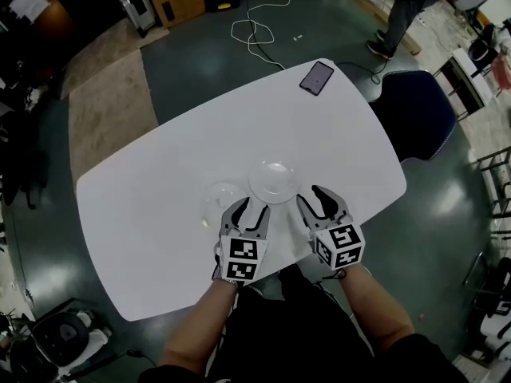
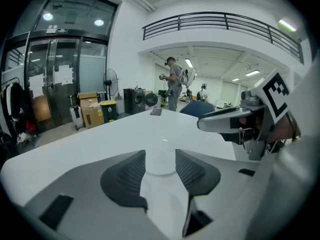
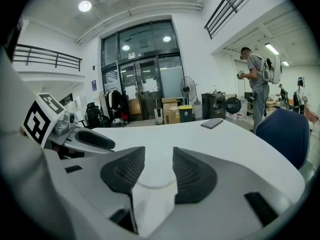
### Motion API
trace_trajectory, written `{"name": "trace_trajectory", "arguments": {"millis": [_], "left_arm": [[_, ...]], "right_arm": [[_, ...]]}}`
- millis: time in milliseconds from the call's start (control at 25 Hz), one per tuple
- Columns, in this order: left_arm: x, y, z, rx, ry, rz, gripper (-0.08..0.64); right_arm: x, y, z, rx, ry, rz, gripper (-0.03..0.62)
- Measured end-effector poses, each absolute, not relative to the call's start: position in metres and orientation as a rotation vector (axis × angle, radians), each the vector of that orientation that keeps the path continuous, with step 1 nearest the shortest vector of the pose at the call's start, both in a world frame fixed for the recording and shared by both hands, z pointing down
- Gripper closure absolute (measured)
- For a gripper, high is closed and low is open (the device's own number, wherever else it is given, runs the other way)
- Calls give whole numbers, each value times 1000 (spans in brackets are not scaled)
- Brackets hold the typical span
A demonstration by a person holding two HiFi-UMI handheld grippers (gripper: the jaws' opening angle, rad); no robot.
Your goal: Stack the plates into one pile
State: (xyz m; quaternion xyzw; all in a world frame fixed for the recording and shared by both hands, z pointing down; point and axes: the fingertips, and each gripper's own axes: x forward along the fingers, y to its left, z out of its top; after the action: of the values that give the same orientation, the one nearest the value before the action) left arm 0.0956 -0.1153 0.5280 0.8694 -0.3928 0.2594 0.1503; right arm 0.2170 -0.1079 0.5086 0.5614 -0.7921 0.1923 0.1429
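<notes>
**Plates: larger plate (image 1: 271, 180) and smaller plate (image 1: 223, 198) unstacked**

Head view: both clear plates rest on the white tabletop (image 1: 152, 214). The larger plate lies just ahead of the left claw (image 1: 248, 208) and right claw (image 1: 316, 199), between them. The smaller plate lies just left of the left claw.

Left gripper view: jaws spread. A clear plate rim (image 2: 160, 166) shows in the gap, with the pads off it.

Right gripper view: jaws spread. A plate edge (image 3: 157, 176) shows in the gap, ungripped.
</notes>
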Motion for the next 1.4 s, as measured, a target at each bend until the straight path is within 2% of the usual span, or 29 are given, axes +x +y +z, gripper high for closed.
{"name": "trace_trajectory", "arguments": {"millis": [480, 1400], "left_arm": [[141, -119, 563, 2424, -1130, 815, 364], [149, -130, 612, 2249, -1240, 875, 385]], "right_arm": [[248, -128, 527, 1542, -2307, 596, 411], [248, -149, 582, 1359, -2321, 767, 411]]}}
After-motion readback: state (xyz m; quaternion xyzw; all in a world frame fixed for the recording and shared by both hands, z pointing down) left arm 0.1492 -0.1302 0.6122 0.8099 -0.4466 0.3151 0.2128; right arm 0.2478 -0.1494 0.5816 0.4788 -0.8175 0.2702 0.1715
